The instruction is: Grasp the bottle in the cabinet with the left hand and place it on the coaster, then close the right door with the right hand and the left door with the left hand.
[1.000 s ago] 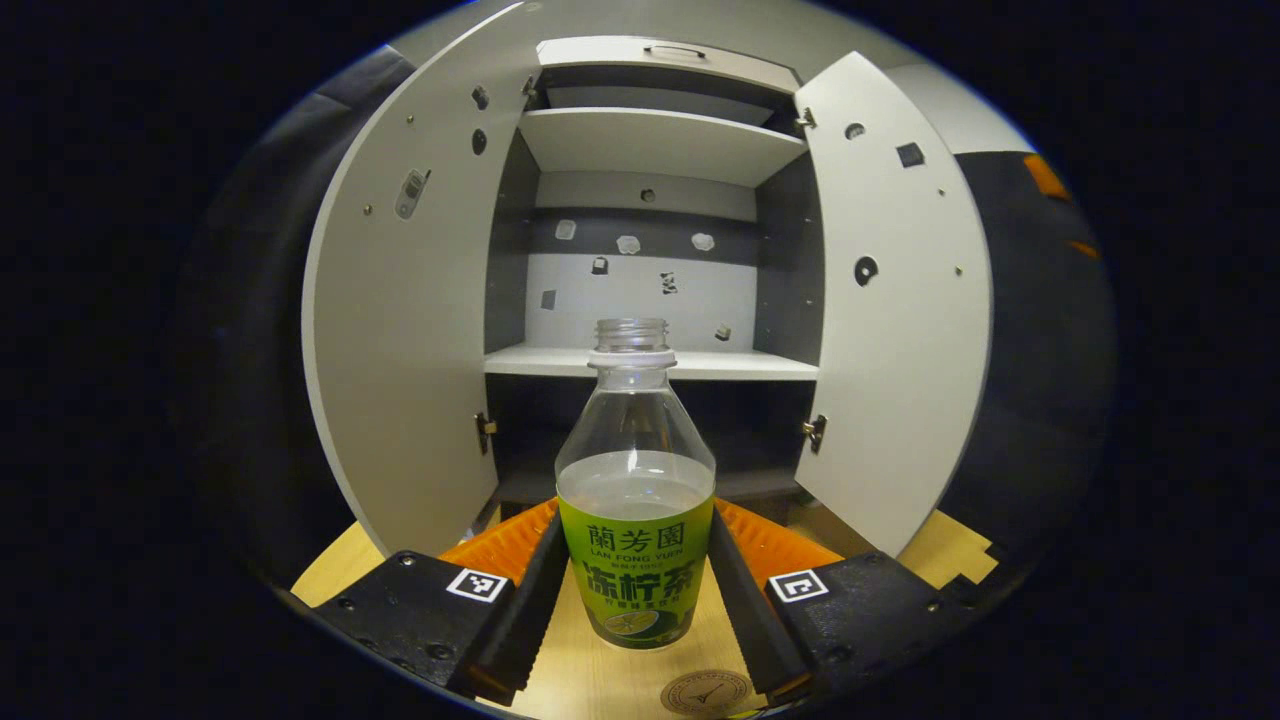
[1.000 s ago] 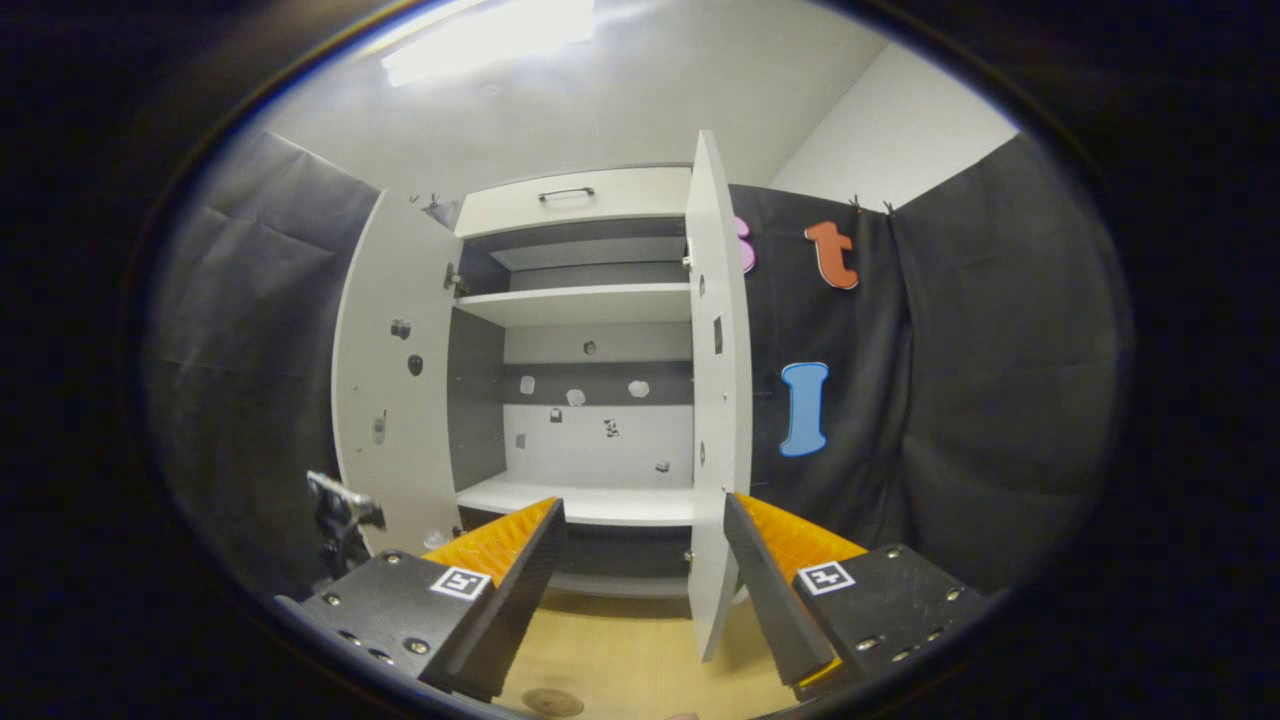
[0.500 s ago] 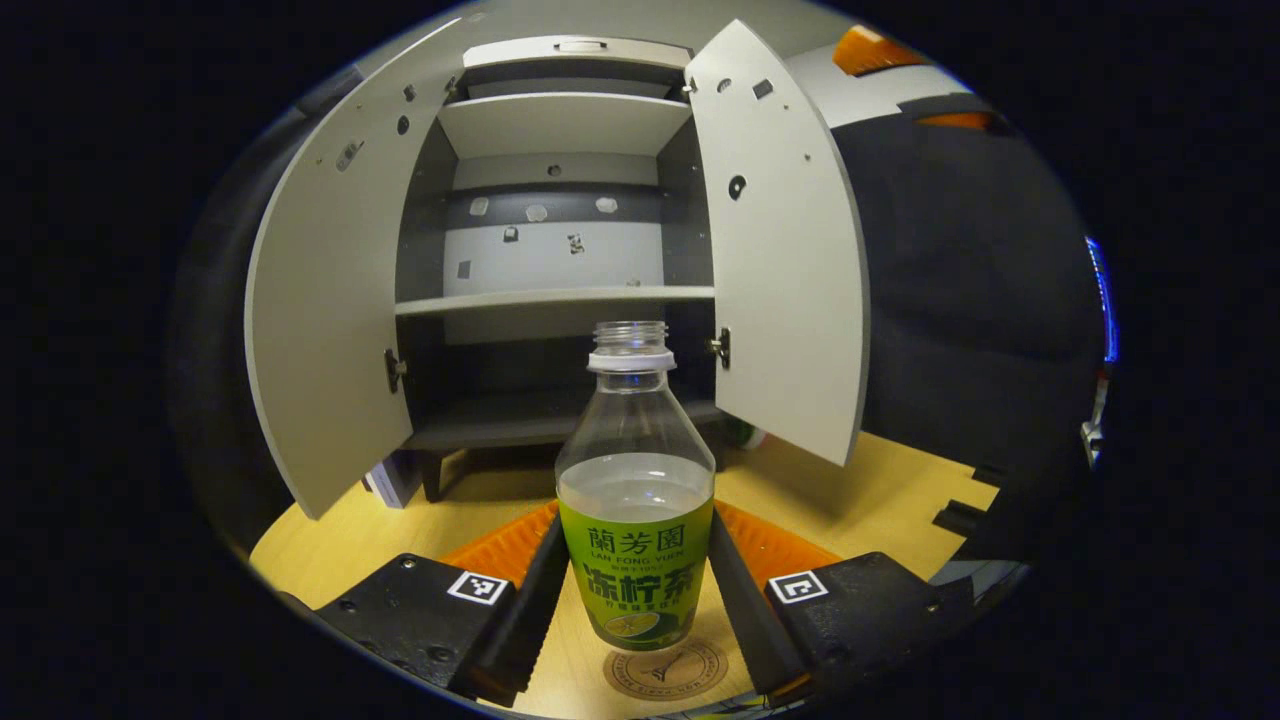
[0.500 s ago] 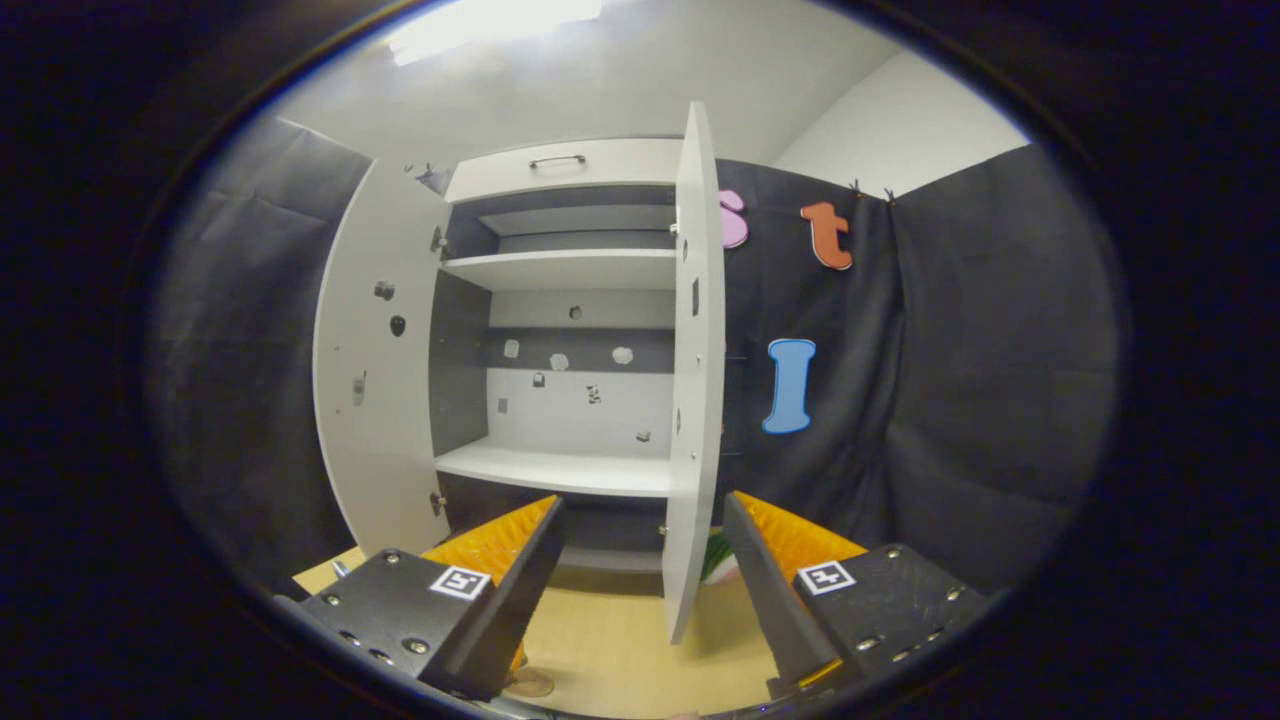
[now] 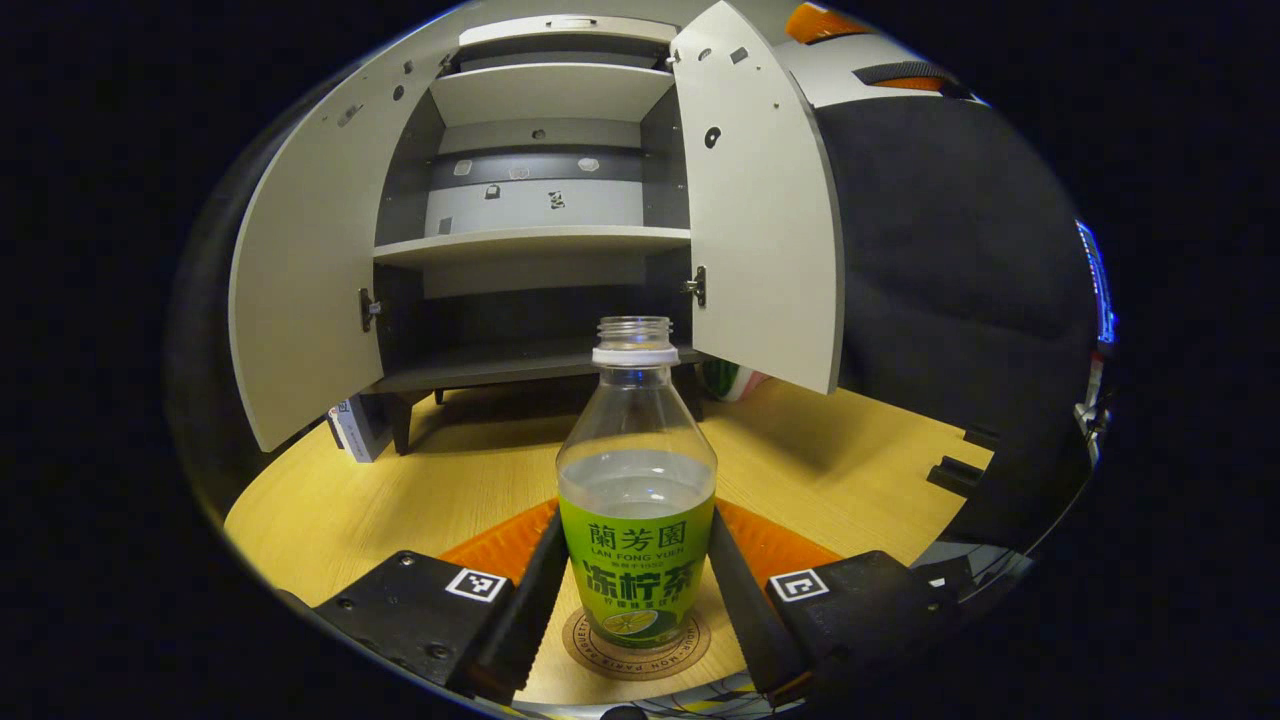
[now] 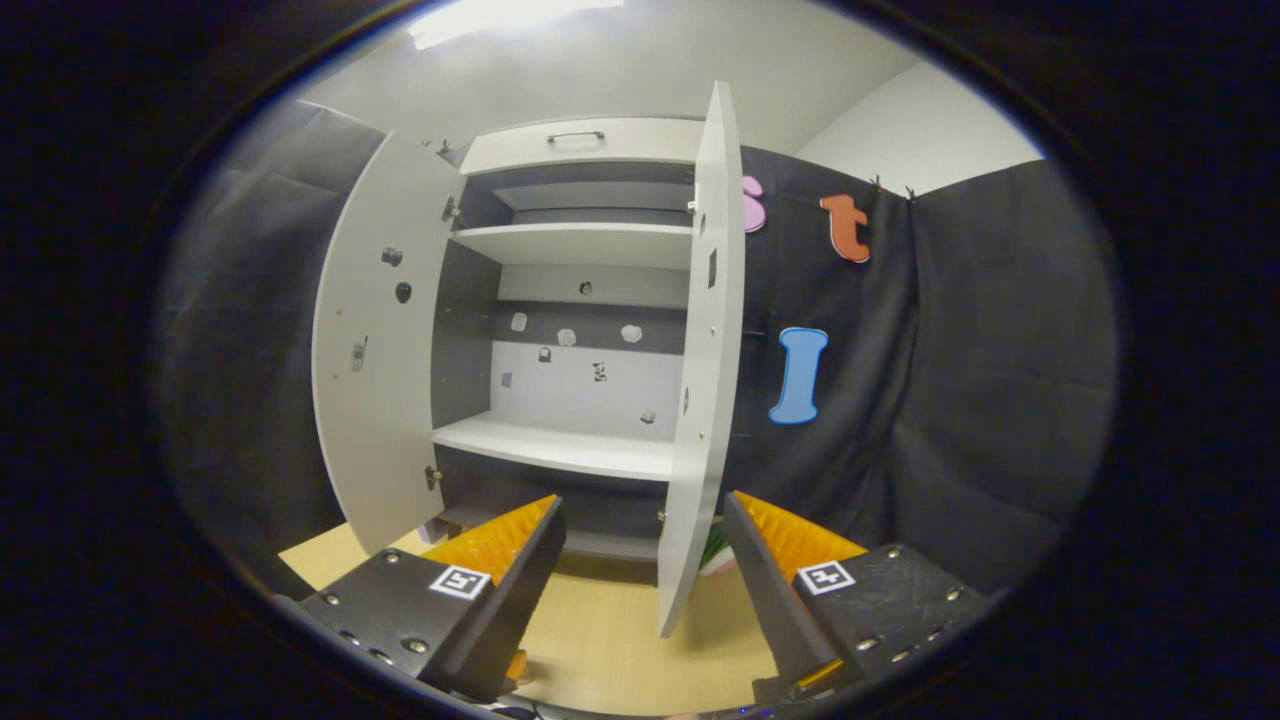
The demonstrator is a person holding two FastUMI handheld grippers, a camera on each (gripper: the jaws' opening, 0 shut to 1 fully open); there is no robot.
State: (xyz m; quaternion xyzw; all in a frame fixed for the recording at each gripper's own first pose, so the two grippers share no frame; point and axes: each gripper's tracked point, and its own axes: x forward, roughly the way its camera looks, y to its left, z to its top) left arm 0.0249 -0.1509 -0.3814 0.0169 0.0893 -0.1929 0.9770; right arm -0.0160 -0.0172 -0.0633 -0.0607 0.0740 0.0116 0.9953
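In the left gripper view, the left hand-held gripper [image 5: 637, 610] is pinching the bottle [image 5: 636, 500] between both fingers — upright, uncapped, sitting over the round coaster [image 5: 600, 658] on the wooden desk [image 5: 400, 490]. Behind it the cabinet [image 5: 540, 240] is standing with both doors swung wide. In the right gripper view, the right hand-held gripper [image 6: 645, 600] is hovering spread and holding nothing, with the right door [image 6: 700, 380] edge-on between its fingers, farther off.

Between my left fingers [image 5: 530, 590] I saw a glossy clear-plastic bottle [image 5: 636, 500], beyond them a matt wood-grain tabletop [image 5: 400, 500].
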